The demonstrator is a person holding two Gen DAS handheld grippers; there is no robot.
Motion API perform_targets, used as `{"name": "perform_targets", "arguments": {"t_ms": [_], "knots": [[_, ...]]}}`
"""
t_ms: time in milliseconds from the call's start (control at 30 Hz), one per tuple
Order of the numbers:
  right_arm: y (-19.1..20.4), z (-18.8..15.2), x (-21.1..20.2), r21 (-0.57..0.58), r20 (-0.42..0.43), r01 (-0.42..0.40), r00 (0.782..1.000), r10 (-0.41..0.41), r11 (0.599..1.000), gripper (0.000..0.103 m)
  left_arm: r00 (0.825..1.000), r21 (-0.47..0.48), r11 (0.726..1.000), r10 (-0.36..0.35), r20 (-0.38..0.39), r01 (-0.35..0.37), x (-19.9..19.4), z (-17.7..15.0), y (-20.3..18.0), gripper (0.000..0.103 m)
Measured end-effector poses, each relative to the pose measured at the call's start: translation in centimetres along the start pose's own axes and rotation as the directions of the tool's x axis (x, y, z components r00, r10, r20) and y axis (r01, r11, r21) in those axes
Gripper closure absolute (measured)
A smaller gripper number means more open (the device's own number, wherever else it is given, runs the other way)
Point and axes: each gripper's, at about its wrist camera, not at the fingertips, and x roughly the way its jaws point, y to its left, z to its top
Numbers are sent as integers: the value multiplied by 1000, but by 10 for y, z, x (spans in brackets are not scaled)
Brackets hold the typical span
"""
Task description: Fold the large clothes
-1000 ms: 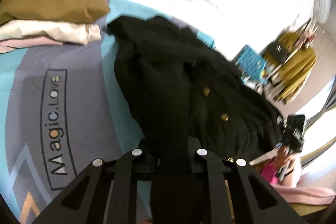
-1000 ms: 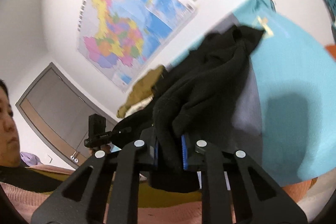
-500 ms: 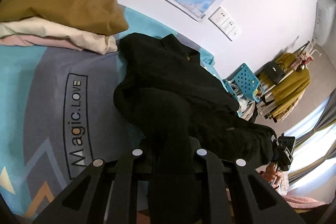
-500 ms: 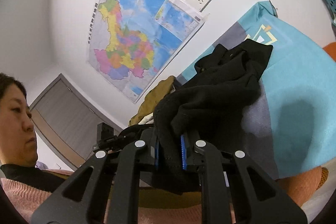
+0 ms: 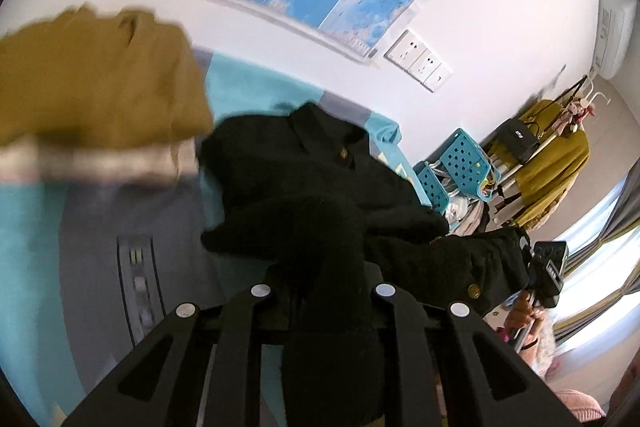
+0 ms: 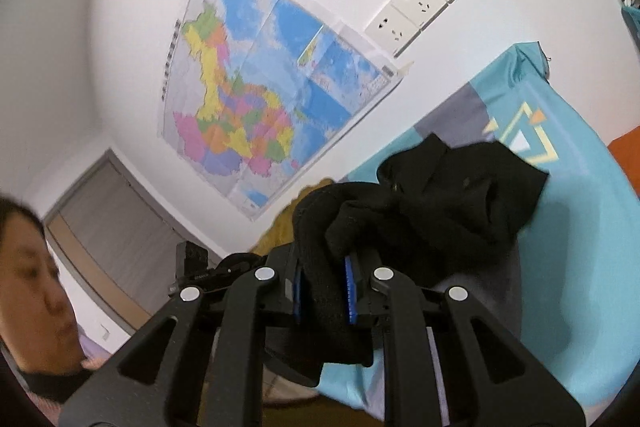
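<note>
A black coat with gold buttons (image 5: 320, 183) lies bunched on the teal and grey table cover (image 5: 100, 227). My left gripper (image 5: 322, 283) is shut on a thick fold of its near edge, and the cloth hides the fingertips. My right gripper (image 6: 324, 287) is shut on another fold of the same coat (image 6: 452, 187), squeezed between its blue pads (image 6: 351, 285). The coat's collar end rests on the cover (image 6: 580, 227) near the wall. The right gripper also shows at the right edge of the left wrist view (image 5: 548, 271).
A stack of folded clothes, mustard on top (image 5: 92, 87), lies at the left on the cover. Blue perforated baskets (image 5: 460, 163) and a rack with a mustard garment (image 5: 556, 163) stand at the right. A map and sockets hang on the wall (image 6: 420, 3). The person's face (image 6: 28, 279) is at the left.
Both grippers have lifted and carried the held folds toward the wall. The coat is more bunched up and the folded stack looms closer on the left.
</note>
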Motion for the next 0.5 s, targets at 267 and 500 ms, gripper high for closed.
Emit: {"name": "perform_targets", "arguments": {"t_ms": [267,500], "knots": [[-50,77,57,140,-5,65,998,-65,988,84,994,-23,997,68,-87,-70,58,96,5,82],[-133,112,129,304,-135,270,961,-240,914,76,948,-176,957,181,-262,-232,165,145,58,79]]}}
